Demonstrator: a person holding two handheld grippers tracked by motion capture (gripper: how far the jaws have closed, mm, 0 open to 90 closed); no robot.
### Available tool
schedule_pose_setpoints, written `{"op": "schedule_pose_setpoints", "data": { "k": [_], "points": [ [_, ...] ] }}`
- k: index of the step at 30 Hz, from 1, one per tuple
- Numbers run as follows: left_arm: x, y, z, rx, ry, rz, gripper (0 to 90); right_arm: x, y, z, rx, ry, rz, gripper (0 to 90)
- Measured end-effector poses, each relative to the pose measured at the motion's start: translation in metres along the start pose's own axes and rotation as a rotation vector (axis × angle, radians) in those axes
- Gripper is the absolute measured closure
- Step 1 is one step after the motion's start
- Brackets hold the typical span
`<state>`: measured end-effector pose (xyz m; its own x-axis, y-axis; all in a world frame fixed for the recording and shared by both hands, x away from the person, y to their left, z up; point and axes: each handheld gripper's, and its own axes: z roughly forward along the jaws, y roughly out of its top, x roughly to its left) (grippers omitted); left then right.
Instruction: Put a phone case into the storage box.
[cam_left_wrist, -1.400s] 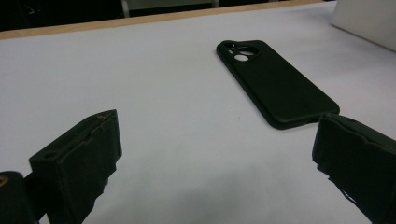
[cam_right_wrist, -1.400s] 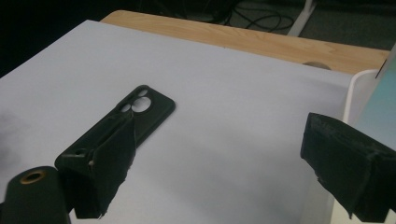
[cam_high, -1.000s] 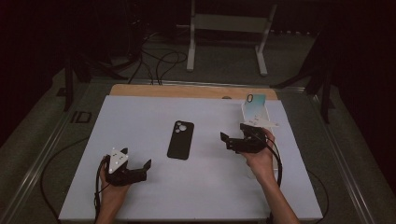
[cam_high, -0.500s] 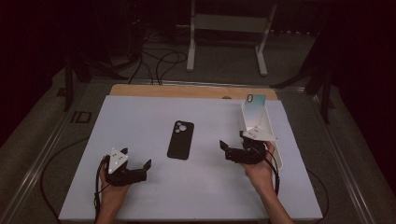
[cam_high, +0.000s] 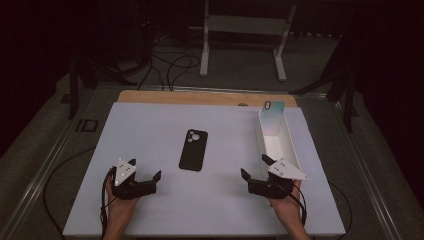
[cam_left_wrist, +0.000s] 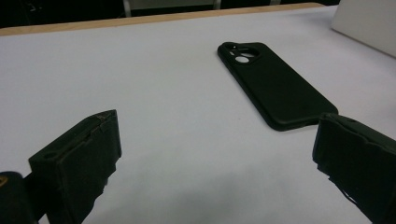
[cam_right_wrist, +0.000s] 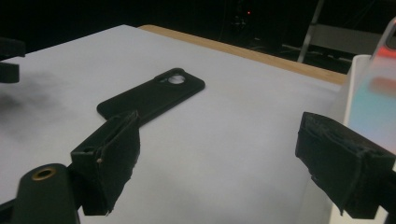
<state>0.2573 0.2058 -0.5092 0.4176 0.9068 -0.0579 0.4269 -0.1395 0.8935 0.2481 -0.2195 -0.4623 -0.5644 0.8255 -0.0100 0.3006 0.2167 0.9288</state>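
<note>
Since a second ago the right tongs (cam_high: 255, 169) have drawn back from beside the white box (cam_high: 281, 145) toward the person's edge of the surface (cam_high: 150, 125), and they now sit low at the near right. The left tongs (cam_high: 152, 180) have stayed at the near left.

Seen from the high view, a black phone case (cam_high: 193, 149) lies flat near the middle of the white surface, camera cutout at its far end. It rests between the two pairs of tongs but farther from the person than either, apart from both. The left tongs point toward it from the near left; their jaws stand apart with nothing between them. In the left gripper view the black phone case (cam_left_wrist: 272, 83) lies ahead and to the right, its near end close to the right jaw but not touching.

The right tongs are also spread apart and hold nothing. In the right gripper view the black phone case (cam_right_wrist: 152, 96) lies ahead to the left, just beyond the left jaw.

The long white box stands along the right side, just beyond the right tongs. A pale teal phone case (cam_high: 273, 116) leans upright at its far end.
</note>
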Motion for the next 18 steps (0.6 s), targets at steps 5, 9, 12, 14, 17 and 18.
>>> {"op": "schedule_pose_setpoints", "data": {
  "k": [5,9,12,14,17,18],
  "points": [
    [-0.003,0.001,-0.001,-0.002,-0.021,-0.003,1.4,0.0,-0.01,-0.006,-0.016,0.001,0.005,14.2],
    [-0.005,0.005,-0.002,-0.011,-0.052,-0.023,1.4,-0.001,-0.013,-0.005,-0.019,0.0,0.015,14.3],
    [-0.008,0.012,-0.001,-0.009,-0.084,-0.019,1.6,0.0,-0.014,-0.003,-0.018,0.0,0.015,14.4],
    [-0.012,0.019,0.0,-0.001,-0.115,-0.006,2.7,0.0,-0.014,-0.001,-0.018,0.001,0.012,14.5],
    [-0.02,0.031,0.008,0.027,-0.168,0.017,3.6,0.001,-0.014,0.001,-0.018,0.002,0.013,14.6],
    [-0.023,0.034,0.011,0.029,-0.19,0.013,3.6,0.001,-0.014,0.002,-0.019,0.003,0.014,14.6]
  ]
}}
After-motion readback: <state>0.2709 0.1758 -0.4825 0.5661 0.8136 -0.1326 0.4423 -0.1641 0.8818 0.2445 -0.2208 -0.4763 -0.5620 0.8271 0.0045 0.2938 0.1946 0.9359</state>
